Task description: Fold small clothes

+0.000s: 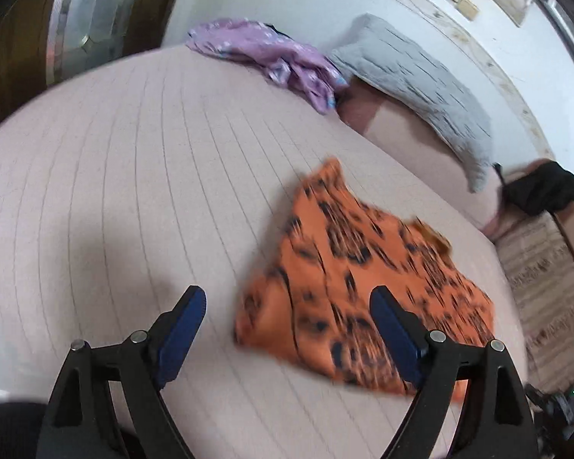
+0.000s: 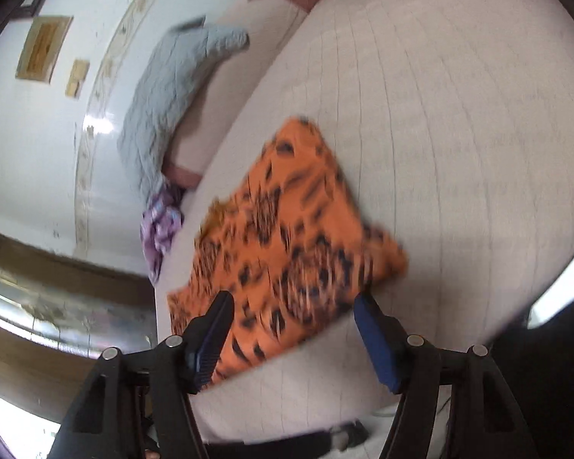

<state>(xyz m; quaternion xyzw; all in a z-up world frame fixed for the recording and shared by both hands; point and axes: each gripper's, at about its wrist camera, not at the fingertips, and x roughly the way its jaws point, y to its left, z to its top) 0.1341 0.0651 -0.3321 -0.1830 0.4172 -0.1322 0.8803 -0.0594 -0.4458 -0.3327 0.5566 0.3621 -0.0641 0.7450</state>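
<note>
I see both my tongs spread wide, gripping nothing: left gripper [image 1: 287,294], right gripper [image 2: 292,300], above the orange garment [image 1: 359,279] (blurred) lying on the bed [image 1: 114,160].

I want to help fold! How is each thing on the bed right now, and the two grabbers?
orange patterned garment: lying on the bed, roughly flattened, not held
purple garment: crumpled, unfolded
grey pillow: leaning at the wall
left gripper: open, empty
right gripper: open, empty

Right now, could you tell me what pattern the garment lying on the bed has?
Orange garment with dark animal-style markings, clearest in the left wrist view.
</note>
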